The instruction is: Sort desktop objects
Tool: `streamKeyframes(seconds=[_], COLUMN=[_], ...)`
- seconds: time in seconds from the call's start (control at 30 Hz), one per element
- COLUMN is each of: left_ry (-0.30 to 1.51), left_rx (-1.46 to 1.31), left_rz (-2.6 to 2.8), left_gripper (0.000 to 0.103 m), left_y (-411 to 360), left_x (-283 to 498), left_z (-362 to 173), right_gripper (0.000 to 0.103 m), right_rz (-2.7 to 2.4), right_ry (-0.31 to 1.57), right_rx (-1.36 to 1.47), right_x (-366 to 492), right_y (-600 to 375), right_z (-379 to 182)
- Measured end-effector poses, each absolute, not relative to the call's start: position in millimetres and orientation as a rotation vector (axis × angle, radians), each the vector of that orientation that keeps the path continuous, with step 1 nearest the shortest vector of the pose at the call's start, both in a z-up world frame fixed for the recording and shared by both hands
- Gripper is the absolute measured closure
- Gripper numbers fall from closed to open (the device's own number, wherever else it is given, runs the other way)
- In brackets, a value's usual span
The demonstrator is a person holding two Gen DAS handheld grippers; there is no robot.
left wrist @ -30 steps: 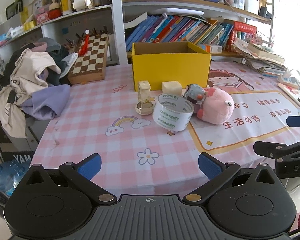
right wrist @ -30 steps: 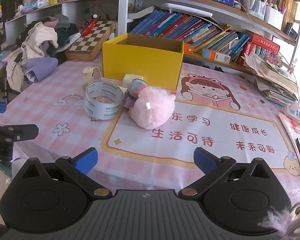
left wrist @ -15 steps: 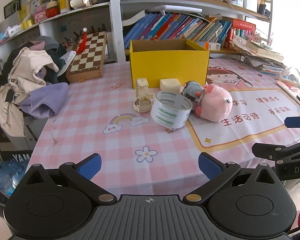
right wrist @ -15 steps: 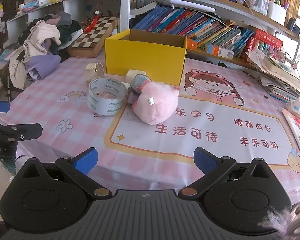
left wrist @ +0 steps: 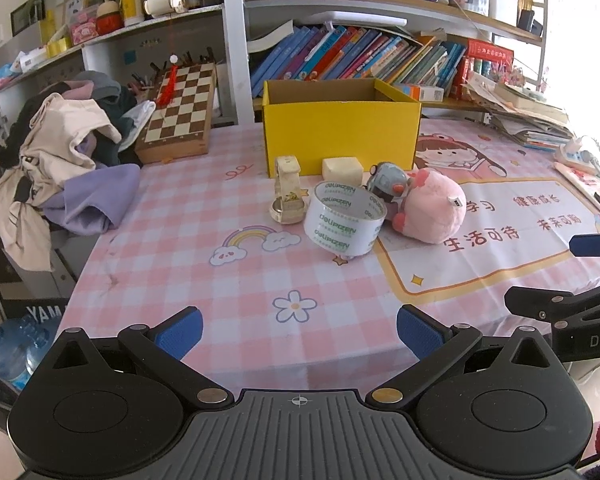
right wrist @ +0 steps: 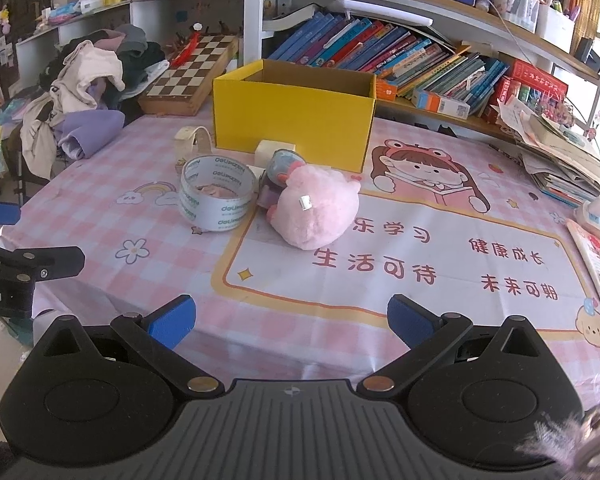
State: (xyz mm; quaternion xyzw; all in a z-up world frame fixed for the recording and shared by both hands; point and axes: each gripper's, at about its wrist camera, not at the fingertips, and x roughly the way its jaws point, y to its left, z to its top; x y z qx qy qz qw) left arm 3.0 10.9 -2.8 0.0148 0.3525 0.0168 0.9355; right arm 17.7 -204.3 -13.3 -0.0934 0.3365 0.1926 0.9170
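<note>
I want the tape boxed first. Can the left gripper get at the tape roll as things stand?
Probably yes. The left gripper is open, and only bare tablecloth lies between it and the tape roll. The pink plush sits close on the roll's right, so that side is tight.

Two fisheye wrist cameras look forward along their own blue-padded fingers from the near edge of a pink checked tablecloth, both angled slightly down. The left wrist view sits further left, with the tape roll near 12 o'clock and the yellow box behind it. The right wrist view places the same tape roll at 11 o'clock and the pink plush toy near 12. Both share box, clutter and bookshelf; each catches the other gripper at its frame edge.
</note>
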Motion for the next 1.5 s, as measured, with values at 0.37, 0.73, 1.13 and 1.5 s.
streamKeyframes(seconds=[0.37,0.73,1.13,1.5], left_ry=[0.719,0.721,0.730,0.733], left_rx=[0.036,0.041,0.038,0.027], left_rz=[0.026,0.023,0.017,0.025], left_gripper=[0.000,0.000,0.000,0.000], left_y=[11.4,9.9,12.5,16.8], left_x=[2.2,2.4,2.5,2.4], left_z=[-1.5,-2.0,-3.8,-5.0], right_gripper=[0.000,0.000,0.000,0.000], right_rz=[0.387,0.383,0.379,0.378], right_ry=[0.687,0.680,0.684,0.686], right_rx=[-0.185,-0.189,-0.198,-0.196], right_x=[16.5,14.1,14.6,15.5], right_y=[-209.3,-208.0,-202.0,-198.0], right_z=[-11.7,-12.8,-12.1,-12.7])
